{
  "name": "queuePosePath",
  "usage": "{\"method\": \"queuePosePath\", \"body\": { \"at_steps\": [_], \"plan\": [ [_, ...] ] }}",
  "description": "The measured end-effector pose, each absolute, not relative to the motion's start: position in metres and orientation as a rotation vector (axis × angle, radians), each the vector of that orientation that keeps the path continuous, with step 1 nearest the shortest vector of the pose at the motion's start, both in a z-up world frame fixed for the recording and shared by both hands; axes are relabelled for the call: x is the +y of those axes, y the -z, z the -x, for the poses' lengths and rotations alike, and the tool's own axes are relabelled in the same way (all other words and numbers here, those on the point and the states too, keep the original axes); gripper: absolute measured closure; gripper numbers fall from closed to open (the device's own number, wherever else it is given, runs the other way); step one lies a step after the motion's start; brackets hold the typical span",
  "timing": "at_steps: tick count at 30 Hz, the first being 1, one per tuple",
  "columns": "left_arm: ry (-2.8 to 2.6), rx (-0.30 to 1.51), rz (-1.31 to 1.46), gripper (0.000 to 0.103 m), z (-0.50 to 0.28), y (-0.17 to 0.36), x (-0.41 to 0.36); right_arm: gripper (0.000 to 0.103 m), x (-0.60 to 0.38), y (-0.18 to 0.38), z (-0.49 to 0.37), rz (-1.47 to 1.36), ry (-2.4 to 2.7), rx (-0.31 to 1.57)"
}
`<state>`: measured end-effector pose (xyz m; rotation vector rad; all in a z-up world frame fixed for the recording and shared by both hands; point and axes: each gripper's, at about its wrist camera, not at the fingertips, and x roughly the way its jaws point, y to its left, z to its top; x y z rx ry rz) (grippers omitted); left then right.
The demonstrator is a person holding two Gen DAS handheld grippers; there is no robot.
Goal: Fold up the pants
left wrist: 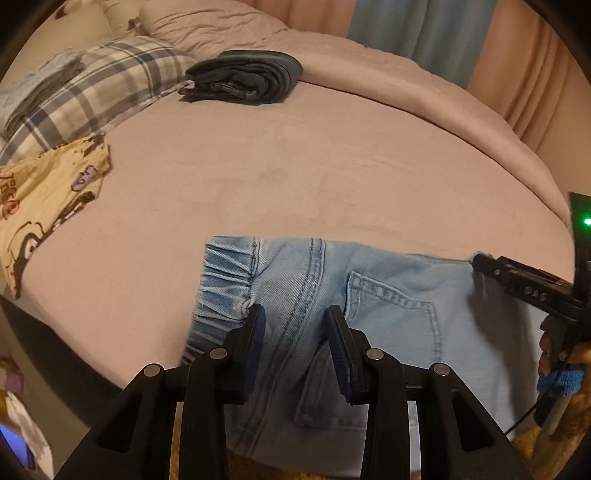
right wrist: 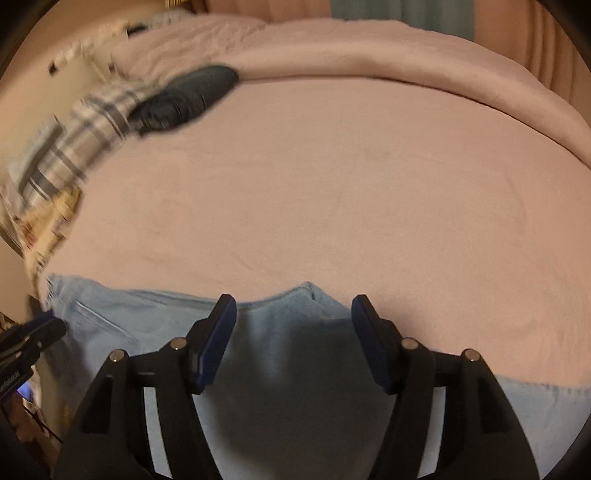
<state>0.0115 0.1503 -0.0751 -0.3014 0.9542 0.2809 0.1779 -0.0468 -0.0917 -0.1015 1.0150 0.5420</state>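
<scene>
Light blue jeans [left wrist: 384, 295] lie at the near edge of the pink bed, waistband to the left and a back pocket showing. My left gripper [left wrist: 295, 314] is open, its jaws apart just above the seat of the jeans. My right gripper [right wrist: 293, 302] is open above the jeans [right wrist: 280, 354] further along the leg. The right gripper also shows in the left wrist view [left wrist: 517, 277] at the right edge of the jeans. The left gripper's tip shows in the right wrist view [right wrist: 33, 336] at the far left.
A folded dark pair of pants [left wrist: 243, 77] lies at the back of the bed [left wrist: 295, 166]. A plaid pillow [left wrist: 96, 88] and a yellow printed cloth [left wrist: 44, 199] lie at the left. Curtains [left wrist: 424, 26] hang behind.
</scene>
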Motion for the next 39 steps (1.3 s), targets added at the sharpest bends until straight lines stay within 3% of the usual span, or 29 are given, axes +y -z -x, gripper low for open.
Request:
{"method": "queuePosePath", "body": {
  "at_steps": [3,4,5,8,30,39],
  "plan": [
    [-0.305,0.965,0.232,0.07,-0.005,0.08,0.142,0.048,-0.038,0.105,-0.178,0.163,-0.527,1.013],
    [-0.312,0.968,0.213,0.07,-0.003,0.082,0.14,0.057,-0.037,0.108,-0.179,0.155,-0.53,1.008],
    [-0.315,0.968,0.209,0.071,-0.001,0.084,0.14,0.072,-0.038,0.11,-0.18,0.132,-0.528,1.003],
    [-0.321,0.964,0.237,0.072,0.005,0.084,0.144,0.089,-0.041,0.106,-0.182,0.076,-0.525,0.995],
    [-0.351,0.995,0.245,0.072,-0.001,0.084,0.149,0.096,-0.029,0.111,-0.199,0.129,-0.386,0.947],
    [-0.327,0.943,0.227,0.072,0.008,0.052,0.125,0.085,-0.083,0.068,-0.167,0.023,-0.416,0.902]
  ]
}}
